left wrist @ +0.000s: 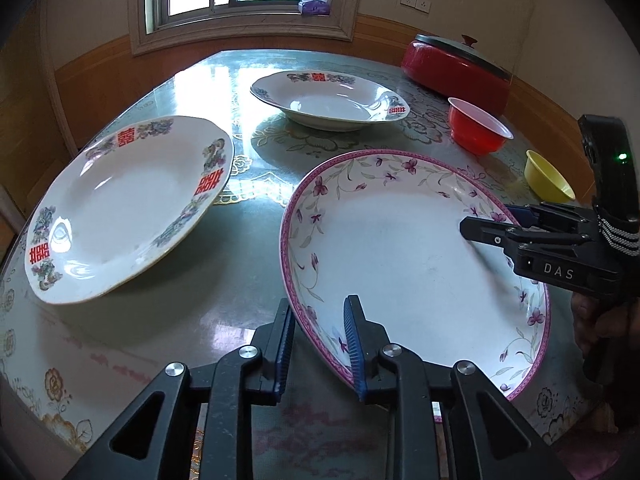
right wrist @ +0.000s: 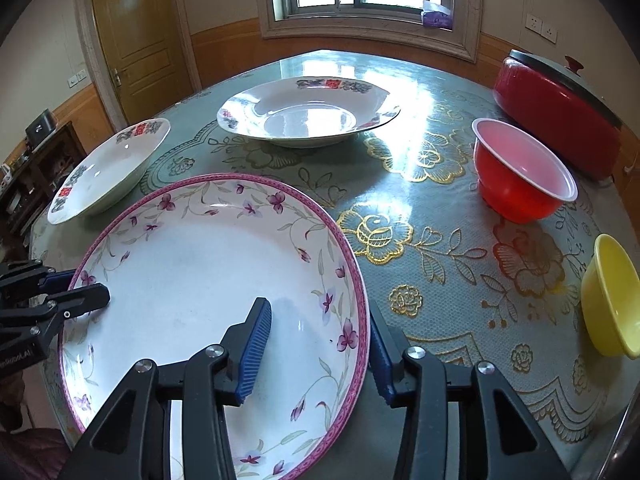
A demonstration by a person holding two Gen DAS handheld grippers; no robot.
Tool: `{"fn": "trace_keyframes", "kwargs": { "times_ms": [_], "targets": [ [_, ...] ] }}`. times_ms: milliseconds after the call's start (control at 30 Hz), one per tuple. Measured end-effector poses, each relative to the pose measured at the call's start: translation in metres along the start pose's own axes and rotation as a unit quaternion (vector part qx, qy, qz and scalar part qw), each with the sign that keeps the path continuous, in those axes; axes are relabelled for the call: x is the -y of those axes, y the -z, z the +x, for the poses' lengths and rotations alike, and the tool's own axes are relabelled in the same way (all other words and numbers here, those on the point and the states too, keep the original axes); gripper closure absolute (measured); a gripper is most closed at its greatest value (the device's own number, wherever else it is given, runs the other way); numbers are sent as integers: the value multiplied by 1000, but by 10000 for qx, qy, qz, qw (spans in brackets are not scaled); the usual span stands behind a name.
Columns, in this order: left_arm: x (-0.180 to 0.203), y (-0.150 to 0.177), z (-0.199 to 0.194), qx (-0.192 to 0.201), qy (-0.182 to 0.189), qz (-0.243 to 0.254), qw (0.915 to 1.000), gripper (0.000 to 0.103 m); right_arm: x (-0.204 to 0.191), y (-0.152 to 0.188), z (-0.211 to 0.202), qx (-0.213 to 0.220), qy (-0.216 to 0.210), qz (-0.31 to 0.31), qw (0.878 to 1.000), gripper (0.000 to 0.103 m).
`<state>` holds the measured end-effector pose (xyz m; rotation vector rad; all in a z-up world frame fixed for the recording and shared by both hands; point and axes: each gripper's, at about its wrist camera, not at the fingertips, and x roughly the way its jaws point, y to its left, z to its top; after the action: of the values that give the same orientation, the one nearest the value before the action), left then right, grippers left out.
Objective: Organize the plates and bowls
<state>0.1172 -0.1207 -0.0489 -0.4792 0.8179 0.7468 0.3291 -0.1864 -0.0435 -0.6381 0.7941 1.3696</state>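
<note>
Two claws straddle opposite rims of the pink-rimmed plate (right wrist: 208, 280); left claw (left wrist: 318, 344) narrow, pads barely clear; right claw (right wrist: 316, 344) wider, unclamped.

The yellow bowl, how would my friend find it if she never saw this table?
Start at the big red pot at the table's far right corner. Come toward the near edge, past the red bowl, and the yellow bowl is next. It is the smallest dish, plain yellow, while the plates are white with patterns.
</note>
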Motion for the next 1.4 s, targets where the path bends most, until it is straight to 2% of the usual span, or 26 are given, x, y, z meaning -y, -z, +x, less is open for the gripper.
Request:
{"fn": "trace_keyframes", "kwargs": {
  "times_ms": [167,333,533,733,867,967,1067,1133,1267,1400],
  "targets": [
    [4,1,-1,-57,-12,136,9999,74,2,1,-1,-17,31,-133,9999,60],
    [1,-1,-1,-151,111,268,9995,72,1,1,-1,-97,178,134,9997,57],
    [-9,0,-19,69,273,414,9987,72,5,0,-2,-303,221,473,9982,57],
    [-40,-2,-39,368,616,157,9973,72,16,-17,-28,373,-337,1309,9901,57],
    [-64,-7,-52,559,801,-85,9952,71,-8,-37,-24,321,-1031,1273,9860,57],
    [-89,-13,-62,737,631,-308,9948,70,-41,-54,-12,203,-1421,993,9846,57],
    [-119,-20,-66,821,492,-562,9938,69,-71,-73,1,99,-1853,933,9782,57],
    [-139,-25,-68,918,264,-715,9929,69,-91,-85,12,11,-2030,816,9758,57],
    [-182,-31,-65,990,-141,-1043,9895,67,-121,-105,36,-185,-1902,494,9803,55],
    [-219,-30,-56,923,-294,-1357,9860,55,-129,-115,60,-392,-1791,561,9814,55]
  ]
}}
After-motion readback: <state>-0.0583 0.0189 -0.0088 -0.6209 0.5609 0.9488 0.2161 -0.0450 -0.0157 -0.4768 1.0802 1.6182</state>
